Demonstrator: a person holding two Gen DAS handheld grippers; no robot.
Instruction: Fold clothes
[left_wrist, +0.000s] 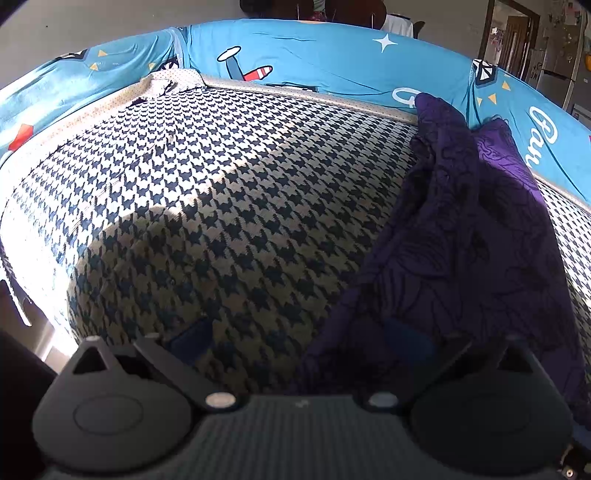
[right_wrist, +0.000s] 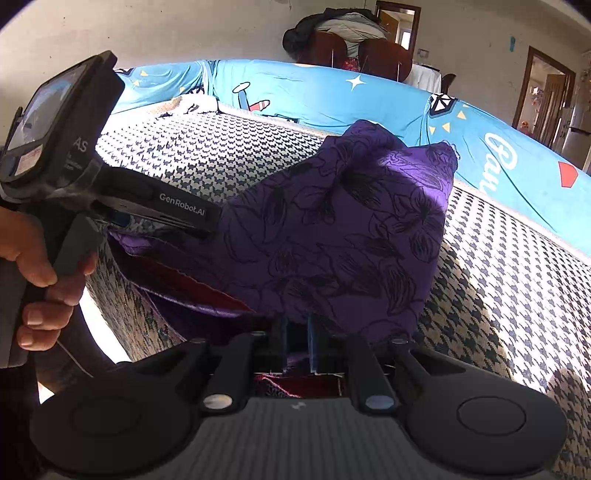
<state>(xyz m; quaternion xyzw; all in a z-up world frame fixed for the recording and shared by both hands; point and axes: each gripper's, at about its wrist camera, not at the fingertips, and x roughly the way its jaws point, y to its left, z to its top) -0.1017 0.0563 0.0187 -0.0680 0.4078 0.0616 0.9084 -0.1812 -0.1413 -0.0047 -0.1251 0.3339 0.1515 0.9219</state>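
Both tools matter: my right tool (right_wrist: 297, 332) pinches the purple floral garment (right_wrist: 332, 229); left tool (left_wrist: 295, 343), open, should grab the opposite edge.

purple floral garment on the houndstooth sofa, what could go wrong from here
1. The right gripper pinches only a thin edge of the purple floral garment, so it may slip out when pulled.
2. The left gripper is open with just one finger over the cloth; lifting now would drag the garment lopsided and bunch it across the houndstooth sofa cover.
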